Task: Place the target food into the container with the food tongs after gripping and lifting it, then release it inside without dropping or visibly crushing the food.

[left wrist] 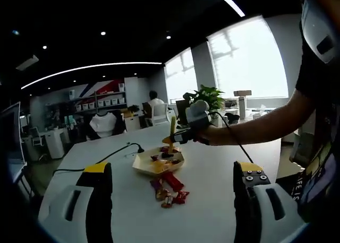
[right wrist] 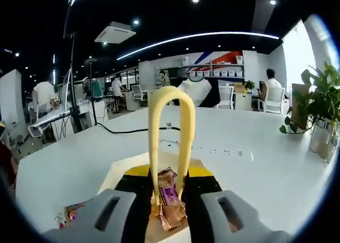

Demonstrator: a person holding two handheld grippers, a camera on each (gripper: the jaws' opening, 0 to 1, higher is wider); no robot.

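- The snack packet [right wrist: 169, 198], purple and pink in a crinkled wrapper, sits pinched between the tips of the yellow tongs [right wrist: 170, 142], low in the right gripper view.
- The tongs run straight out along the camera axis, loop end away from the lens, tips toward it; the packet hangs at those tips directly above the pale paper tray [right wrist: 127, 171], whose angular rim spreads under it.
- The right gripper [right wrist: 169, 211] has its jaws pressed in on the tong arms, squeezing them onto the packet.
- In the left gripper view that same tool hovers over the tray [left wrist: 139, 166], tongs standing nearly upright, so the drop looks to be short and almost vertical.
- Loose red and orange wrapped snacks [left wrist: 171, 190] lie on the white table [left wrist: 212, 200] just beside the tray, on the near side.
- The left gripper [left wrist: 172, 200] stands well back from the tray, jaws spread wide, holding nothing; the right is plainly nearer.
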